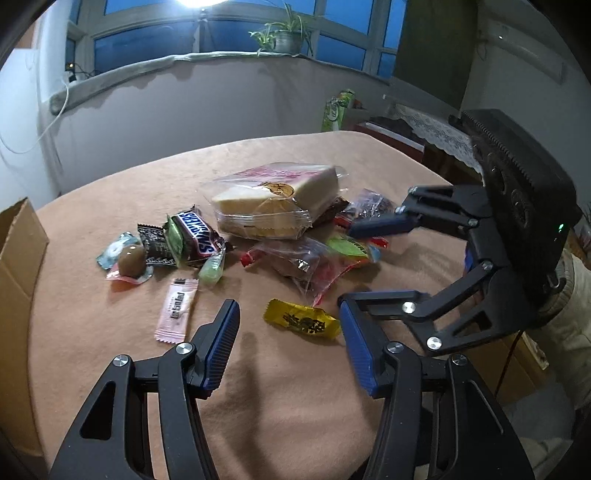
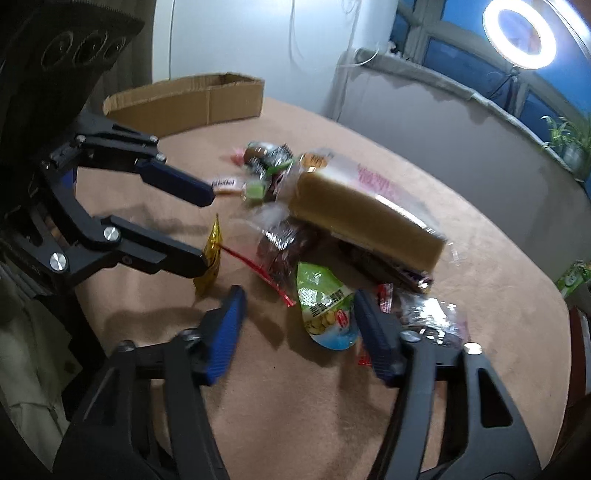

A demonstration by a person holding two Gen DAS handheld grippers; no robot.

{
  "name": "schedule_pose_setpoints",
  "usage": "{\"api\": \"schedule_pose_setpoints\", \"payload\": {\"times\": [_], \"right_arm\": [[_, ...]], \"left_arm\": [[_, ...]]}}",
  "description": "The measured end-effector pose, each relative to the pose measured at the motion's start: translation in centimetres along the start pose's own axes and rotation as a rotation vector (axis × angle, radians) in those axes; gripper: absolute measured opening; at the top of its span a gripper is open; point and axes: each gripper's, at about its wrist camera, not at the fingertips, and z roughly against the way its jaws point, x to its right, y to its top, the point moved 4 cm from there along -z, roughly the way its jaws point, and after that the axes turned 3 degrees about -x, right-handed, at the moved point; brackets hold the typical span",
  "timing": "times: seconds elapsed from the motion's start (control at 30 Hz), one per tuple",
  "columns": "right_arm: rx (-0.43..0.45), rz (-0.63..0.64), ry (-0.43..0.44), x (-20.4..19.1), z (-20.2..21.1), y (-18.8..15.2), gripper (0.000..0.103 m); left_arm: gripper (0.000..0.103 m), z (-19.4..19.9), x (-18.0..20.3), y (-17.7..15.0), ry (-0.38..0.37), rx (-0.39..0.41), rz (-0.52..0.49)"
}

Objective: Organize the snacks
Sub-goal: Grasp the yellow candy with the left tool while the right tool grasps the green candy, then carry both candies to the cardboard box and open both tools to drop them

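Note:
A pile of snacks lies on the tan table (image 1: 288, 398). It holds a bagged bread loaf (image 1: 277, 201), a Snickers bar (image 1: 197, 234), a pink sachet (image 1: 176, 310), a yellow candy (image 1: 301, 319) and a green packet (image 2: 325, 310). My left gripper (image 1: 288, 328) is open, hovering with the yellow candy just ahead between its fingers. My right gripper (image 2: 297, 321) is open, low over the green packet. In the left wrist view the right gripper (image 1: 345, 266) reaches in from the right; in the right wrist view the left gripper (image 2: 208, 230) reaches in from the left by the yellow candy (image 2: 210, 254).
A cardboard box (image 2: 192, 98) stands at the table's left far side, its flap (image 1: 18, 258) at the left edge in the left wrist view. A potted plant (image 1: 284, 37) sits on the window sill. A ring light (image 2: 521, 33) glows.

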Motion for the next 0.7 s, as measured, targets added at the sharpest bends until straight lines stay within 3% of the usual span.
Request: {"api": "schedule_pose_setpoints", "payload": {"times": [0.23,0.37,0.4,0.5,0.7], "right_arm": [[-0.003,-0.047,0.023,1.0,0.2,-0.9,0.024],[0.004,-0.085,0.037,1.2,0.6,-1.3,0.024],[0.006,-0.093,0.035,1.2,0.7,-1.3,0.024],[0.016,-0.142,0.040,1.3,1.1,-1.6,0.024],[0.059,-0.291,0.025,1.8,2.5,-2.3,0.024]], "left_arm": [[0.057,-1.8,0.4,0.2,0.011,-0.043,-0.010],[0.054,-2.6,0.6,0.2,0.018,-0.063,-0.008],[0.043,-2.6,0.6,0.3,0.011,-0.065,-0.001],[0.031,-2.5,0.1,0.5,0.018,-0.069,0.025],[0.028,-1.4,-0.5,0.1,0.009,-0.063,0.054]]}}
